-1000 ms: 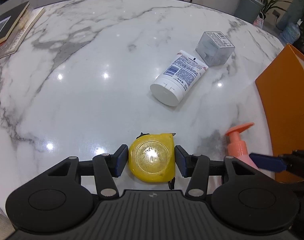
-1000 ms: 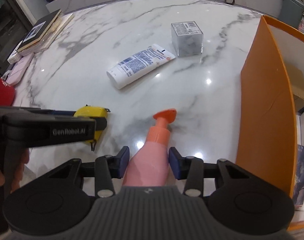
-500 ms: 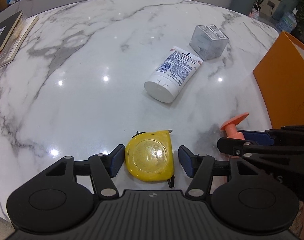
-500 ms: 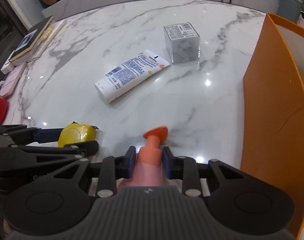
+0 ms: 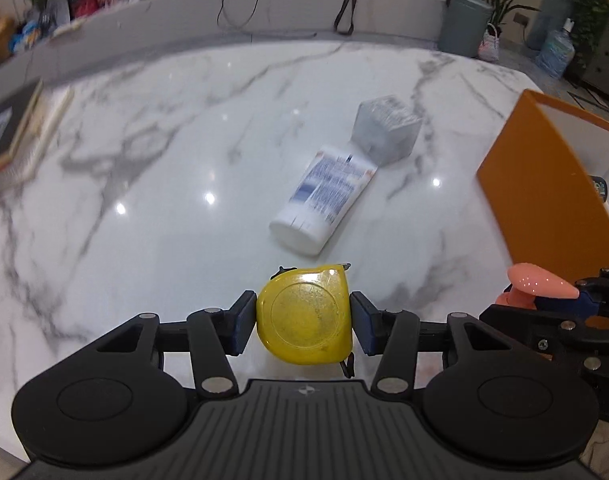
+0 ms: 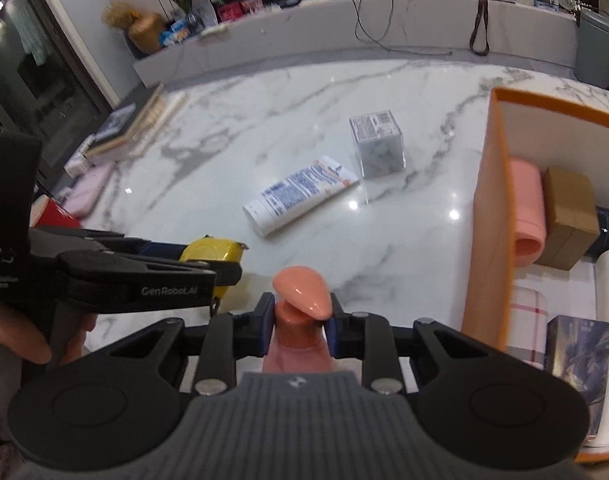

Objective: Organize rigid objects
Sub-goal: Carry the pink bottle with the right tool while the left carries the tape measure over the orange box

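Both jaws are clamped on objects. Left gripper (image 5: 303, 322): its blue pads press the two sides of the yellow tape measure (image 5: 304, 314), which is held with its round face toward the camera, near the table's near edge; from the pictures it cannot be told whether it rests on the surface. Right gripper (image 6: 298, 326): its pads close on the neck of the pink pump bottle (image 6: 298, 308), just below the salmon pump head, with the bottle body running back under the gripper housing. In the right wrist view the left gripper (image 6: 208, 264) lies just left of the bottle; in the left wrist view the right gripper (image 5: 584, 300) sits at the right edge with the pump head showing. Beyond both, on the white marble table (image 5: 164, 200), a white tube (image 5: 324, 200) lies on its side, cap end toward the near side. A clear cube box (image 5: 386, 130) stands just beyond its far end; contact cannot be determined. At the right stands an orange bin (image 6: 490, 216), holding a pink roll (image 6: 526, 208), a brown carton (image 6: 570, 218) and other items. Books (image 6: 128, 128) are stacked at the far left of the table.
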### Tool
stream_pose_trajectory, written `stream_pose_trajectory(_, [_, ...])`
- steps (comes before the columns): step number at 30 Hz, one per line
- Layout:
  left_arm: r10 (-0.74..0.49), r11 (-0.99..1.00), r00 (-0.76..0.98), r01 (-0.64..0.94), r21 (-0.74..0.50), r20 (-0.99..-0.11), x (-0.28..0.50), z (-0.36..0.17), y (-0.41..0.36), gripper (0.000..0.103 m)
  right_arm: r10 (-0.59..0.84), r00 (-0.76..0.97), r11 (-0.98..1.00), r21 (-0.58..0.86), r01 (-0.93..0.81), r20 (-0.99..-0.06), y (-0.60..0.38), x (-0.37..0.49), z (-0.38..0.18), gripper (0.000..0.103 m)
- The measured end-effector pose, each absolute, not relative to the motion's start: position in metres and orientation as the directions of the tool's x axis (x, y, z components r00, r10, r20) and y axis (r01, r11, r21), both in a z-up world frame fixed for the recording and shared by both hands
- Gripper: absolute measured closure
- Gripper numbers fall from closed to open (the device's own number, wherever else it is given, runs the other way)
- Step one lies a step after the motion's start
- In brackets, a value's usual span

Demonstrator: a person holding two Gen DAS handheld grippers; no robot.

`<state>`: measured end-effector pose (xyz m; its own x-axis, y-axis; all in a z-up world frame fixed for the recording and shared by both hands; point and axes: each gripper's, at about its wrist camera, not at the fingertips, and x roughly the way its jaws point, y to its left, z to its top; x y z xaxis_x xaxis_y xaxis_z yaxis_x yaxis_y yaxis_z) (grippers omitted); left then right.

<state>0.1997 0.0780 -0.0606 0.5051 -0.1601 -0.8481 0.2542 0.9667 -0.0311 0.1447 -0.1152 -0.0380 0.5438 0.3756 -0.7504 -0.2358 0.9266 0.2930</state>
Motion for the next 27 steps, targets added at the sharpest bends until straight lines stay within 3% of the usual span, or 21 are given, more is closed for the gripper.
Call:
stream_pose_trajectory(9, [-0.199,0.957,0.591,0.29,-0.025,-0.782,0.174,0.0,0.057,0.046,0.423,0.636,0.905,0.336,-0.26,-0.645,-0.144,0.123,0.01,0.078])
stream_pose_trajectory(16, [-0.344,0.881,0.6,0.473,-0.026,-0.722,0.161,0.057,-0.017,0.046,0.335,0.758,0.935,0.297,-0.194,-0.559,-0.216,0.103,0.066,0.078])
stream_pose_trajectory(20, [-0.414,0.803,0.531,0.596,-0.022,-0.739,0.164,0.057,-0.078,0.046,0.225,0.8,0.961,0.261,-0.089,-0.556,-0.274,0.095,0.078,0.078])
stream_pose_trajectory(27, [-0.397,0.785,0.391,0.614,-0.086,-0.831,0.195,0.01,-0.164,0.046,0.133,0.784,0.961,0.271,0.047,-0.606,-0.342,0.096,0.048,0.078])
